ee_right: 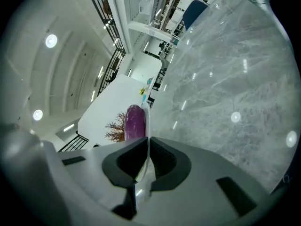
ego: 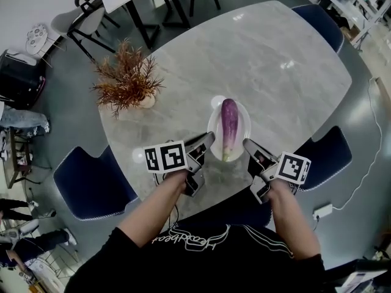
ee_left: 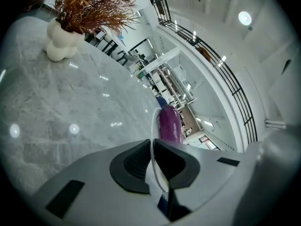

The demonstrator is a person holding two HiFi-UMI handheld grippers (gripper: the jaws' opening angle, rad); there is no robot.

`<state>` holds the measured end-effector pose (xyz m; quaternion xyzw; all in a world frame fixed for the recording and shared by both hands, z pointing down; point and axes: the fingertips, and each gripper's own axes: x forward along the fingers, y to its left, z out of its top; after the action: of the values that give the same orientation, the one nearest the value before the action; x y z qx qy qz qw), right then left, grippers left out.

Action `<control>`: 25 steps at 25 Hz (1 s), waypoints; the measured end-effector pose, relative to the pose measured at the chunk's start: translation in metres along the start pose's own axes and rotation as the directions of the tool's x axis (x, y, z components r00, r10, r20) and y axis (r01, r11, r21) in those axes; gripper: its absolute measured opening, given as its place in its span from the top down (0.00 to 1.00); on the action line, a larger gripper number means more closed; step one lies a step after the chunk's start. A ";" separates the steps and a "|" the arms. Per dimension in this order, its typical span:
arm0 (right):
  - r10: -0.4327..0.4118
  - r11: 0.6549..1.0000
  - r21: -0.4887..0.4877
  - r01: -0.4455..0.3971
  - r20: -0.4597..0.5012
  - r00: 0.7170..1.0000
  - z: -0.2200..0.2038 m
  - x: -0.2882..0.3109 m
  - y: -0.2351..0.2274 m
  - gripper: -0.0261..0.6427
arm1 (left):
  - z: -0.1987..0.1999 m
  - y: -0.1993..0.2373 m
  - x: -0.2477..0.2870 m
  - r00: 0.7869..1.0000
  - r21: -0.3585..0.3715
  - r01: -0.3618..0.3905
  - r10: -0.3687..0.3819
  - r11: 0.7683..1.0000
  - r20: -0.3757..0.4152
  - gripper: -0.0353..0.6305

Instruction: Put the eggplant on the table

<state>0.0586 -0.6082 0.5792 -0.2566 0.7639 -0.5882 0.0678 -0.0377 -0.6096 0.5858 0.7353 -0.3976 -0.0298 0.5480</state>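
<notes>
A long purple eggplant (ego: 229,127) lies on a white oval plate (ego: 245,116) near the front edge of the grey marble table (ego: 275,60). My left gripper (ego: 209,141) is shut on the plate's left rim and my right gripper (ego: 248,144) on its right rim. In the left gripper view the thin plate rim (ee_left: 153,126) runs between the dark pads (ee_left: 136,161), with the eggplant (ee_left: 169,124) just beyond. The right gripper view shows the same: plate rim (ee_right: 146,121) pinched between the pads (ee_right: 162,159), eggplant (ee_right: 135,121) behind it. Whether the plate touches the table is unclear.
A dried brown plant in a white vase (ego: 128,78) stands at the table's left end. Blue chairs stand at the front left (ego: 91,185), front right (ego: 324,154) and far right (ego: 317,17). A cable and power strip (ego: 322,211) lie on the floor.
</notes>
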 end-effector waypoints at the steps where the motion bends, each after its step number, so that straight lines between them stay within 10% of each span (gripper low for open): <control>1: -0.004 1.000 0.005 0.004 -0.003 1.000 0.000 0.003 -0.005 0.93 | -0.001 0.005 0.003 1.000 -0.004 -0.009 0.009 1.000 -0.003 0.91; 10: -0.196 0.980 0.011 0.196 -0.043 0.980 -0.003 0.013 -0.062 0.93 | -0.005 0.046 0.025 0.995 -0.040 -0.096 0.096 0.995 -0.019 0.91; 25: -0.260 0.965 -0.065 0.255 -0.094 0.961 -0.014 0.037 -0.077 0.93 | -0.012 0.082 0.030 0.969 -0.035 -0.247 0.247 0.968 -0.014 0.91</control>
<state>0.0453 -0.6270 0.6631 -0.3252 0.7417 -0.5841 -0.0548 -0.0566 -0.6257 0.6699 0.6702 -0.4829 0.0350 0.5626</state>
